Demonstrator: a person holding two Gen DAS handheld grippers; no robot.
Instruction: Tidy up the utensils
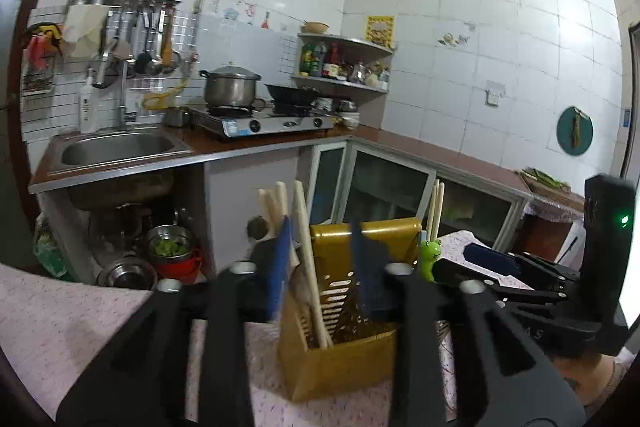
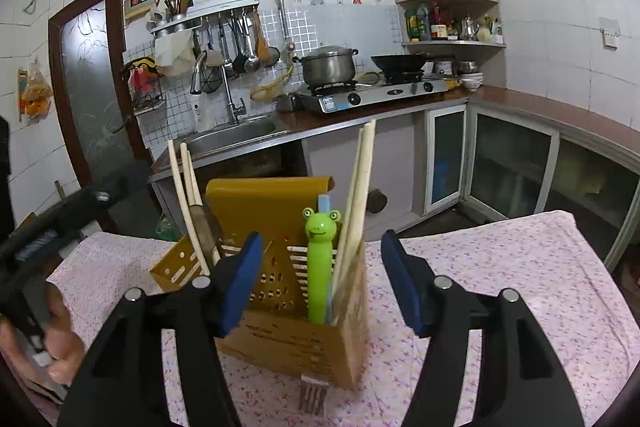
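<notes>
A yellow slotted utensil holder (image 1: 340, 359) (image 2: 288, 339) stands on a table with a pink floral cloth (image 2: 500, 287). Its left compartment holds pale wooden handles (image 1: 308, 267) (image 2: 188, 203). Its right compartment holds a green frog-topped utensil (image 2: 320, 259) (image 1: 430, 253) and long chopsticks (image 2: 356, 195). My left gripper (image 1: 324, 265) is open just above the left compartment, with one wooden handle standing free between its blue pads. My right gripper (image 2: 322, 283) is open wide in front of the frog utensil and chopsticks, touching neither. A fork (image 2: 312, 395) lies on the cloth before the holder.
A hand (image 2: 60, 339) holds the left gripper at the left edge of the right wrist view. Beyond the table are a counter with a sink (image 1: 116, 147), a gas stove (image 1: 260, 123) bearing a pot and a wok, glass-door cabinets (image 2: 512, 163) and bowls on the floor (image 1: 168, 255).
</notes>
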